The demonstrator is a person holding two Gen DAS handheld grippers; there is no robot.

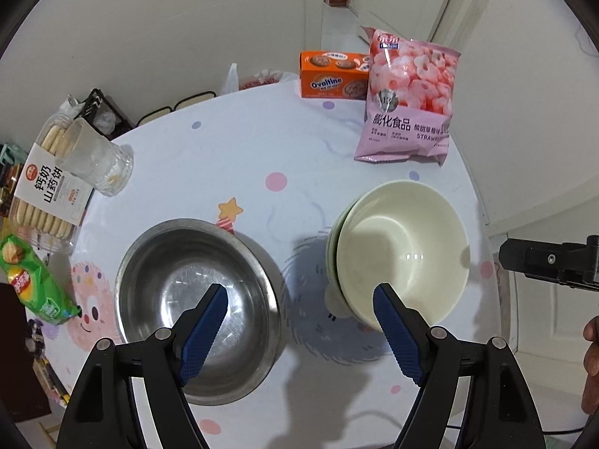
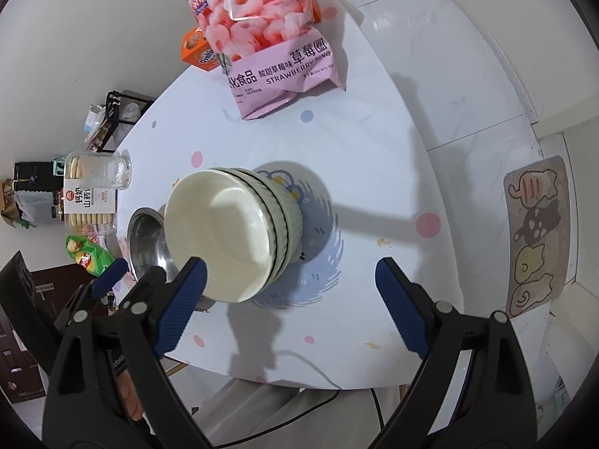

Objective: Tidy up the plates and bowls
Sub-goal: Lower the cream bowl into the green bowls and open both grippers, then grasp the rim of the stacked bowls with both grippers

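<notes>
both jaws wide, empty: left gripper over steel bowl, right gripper tilted by stacked bowls.

A home — snack-laden table, cat floor mat.

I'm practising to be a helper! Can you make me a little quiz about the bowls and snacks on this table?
1. True or false: the cream bowls are stacked together.
2. What stands left of the stack in the left tongs' view? A) metal bowl B) pan C) kettle
3. What colour is the snack bag behind the bowls?

Key: 1 true; 2 A; 3 pink.
</notes>
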